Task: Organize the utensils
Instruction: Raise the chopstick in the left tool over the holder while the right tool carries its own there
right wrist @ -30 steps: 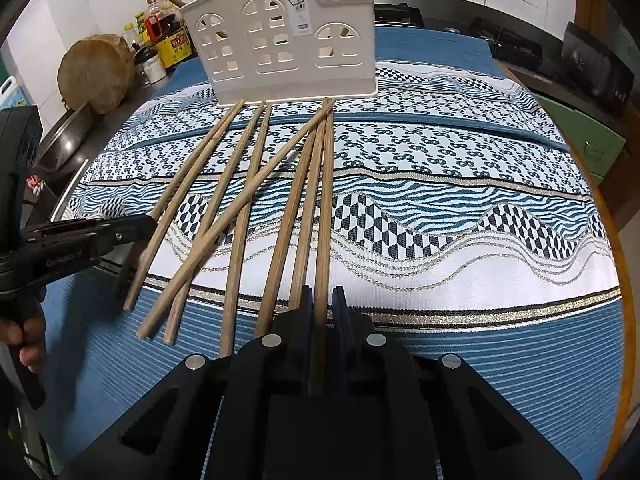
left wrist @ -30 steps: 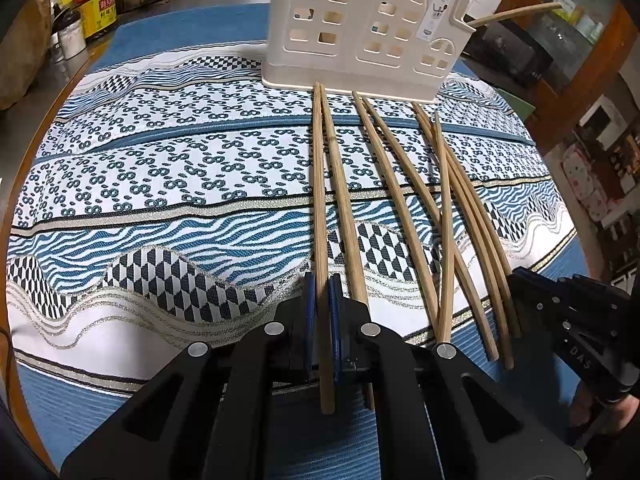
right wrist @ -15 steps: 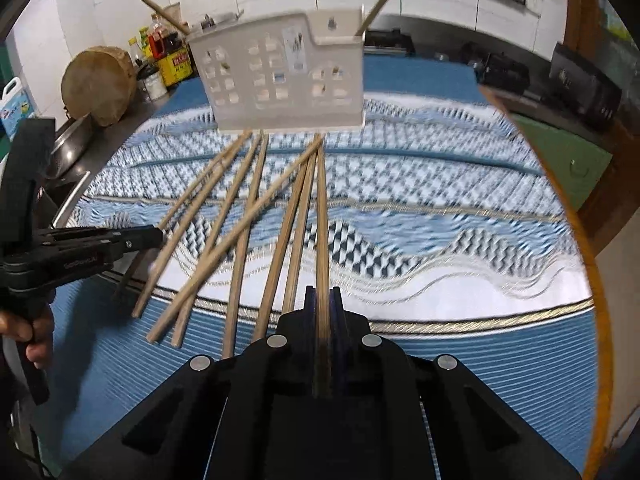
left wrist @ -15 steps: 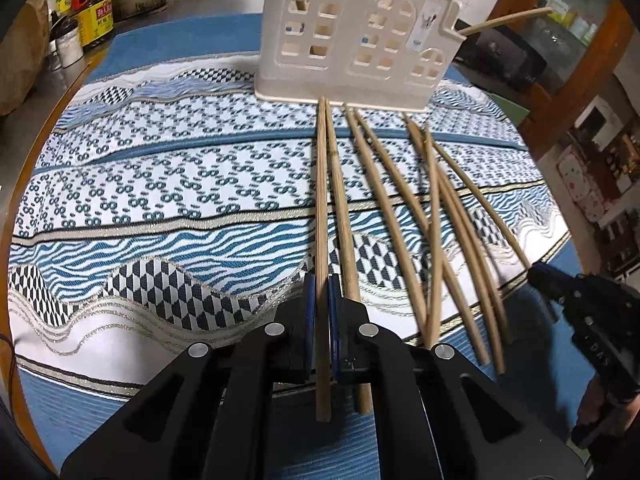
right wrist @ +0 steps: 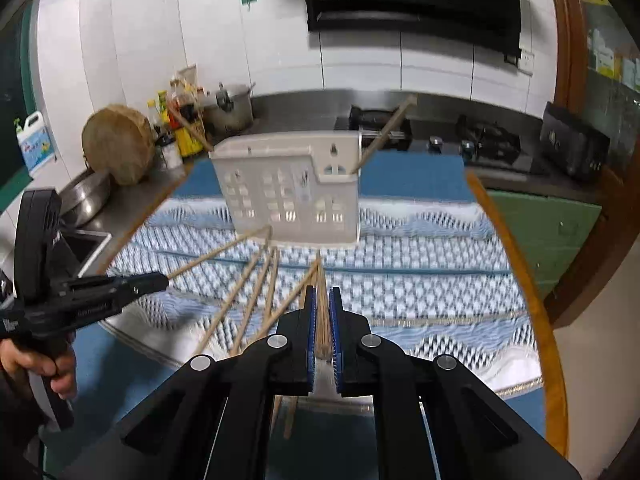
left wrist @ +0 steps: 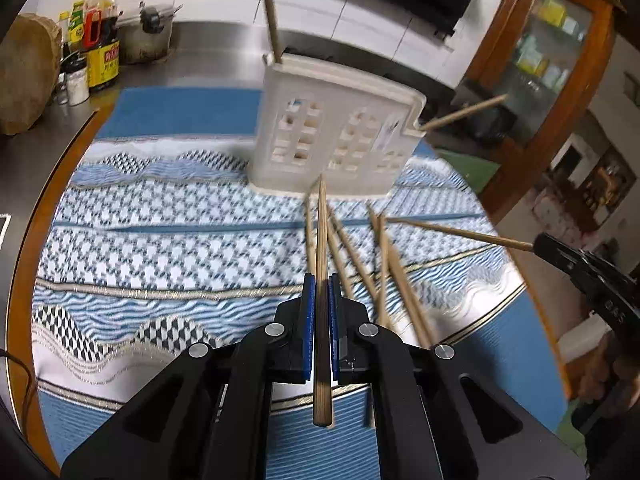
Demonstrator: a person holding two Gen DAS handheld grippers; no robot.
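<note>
Each black tool [left wrist: 319,280] clamps one slim, round wooden chopstick [left wrist: 321,240].

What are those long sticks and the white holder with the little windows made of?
The sticks look like bamboo or wood: matte tan, unpainted, faint lengthwise grain. The white holder looks like moulded plastic: smooth, cream-white, with neat cut-out windows and rounded edges. Motion blur leaves finer texture open.
</note>
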